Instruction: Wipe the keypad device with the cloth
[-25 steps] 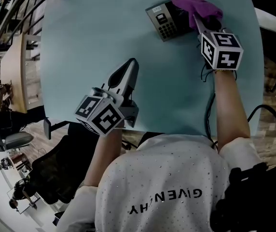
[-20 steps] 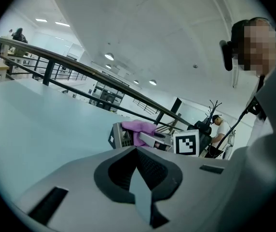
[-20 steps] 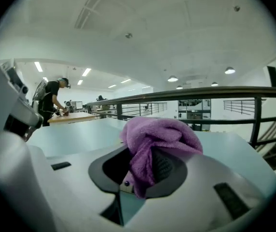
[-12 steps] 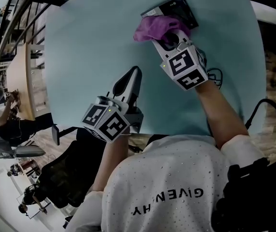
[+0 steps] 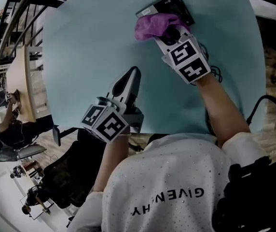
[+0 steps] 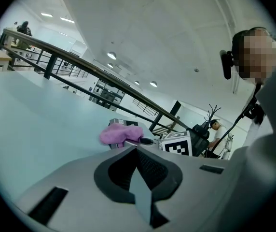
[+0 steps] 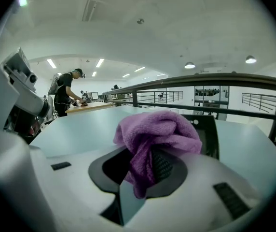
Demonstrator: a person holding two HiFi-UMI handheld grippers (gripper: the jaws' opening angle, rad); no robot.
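The dark keypad device [image 5: 172, 6] lies at the far side of the pale blue table [image 5: 89, 47]. A purple cloth [image 5: 153, 25] is bunched over its near left part, hiding the keys. My right gripper [image 5: 169, 32] is shut on that cloth and presses it onto the device. In the right gripper view the cloth [image 7: 158, 135] fills the jaws, with the device's edge [image 7: 210, 132] behind it. My left gripper [image 5: 130, 79] rests shut on the table's near middle, holding nothing. From the left gripper view I see the cloth [image 6: 120, 133] and the device [image 6: 123, 123] ahead.
The table's near edge [image 5: 176, 129] runs just in front of my body. A dark railing [image 6: 80, 64] and office chairs [image 5: 12, 144] stand beyond the table's left side. People [image 7: 66, 93] work at a far desk.
My right gripper has swept the cloth from the device's right end across to its left part, over the keypad. The left gripper has stayed in place.
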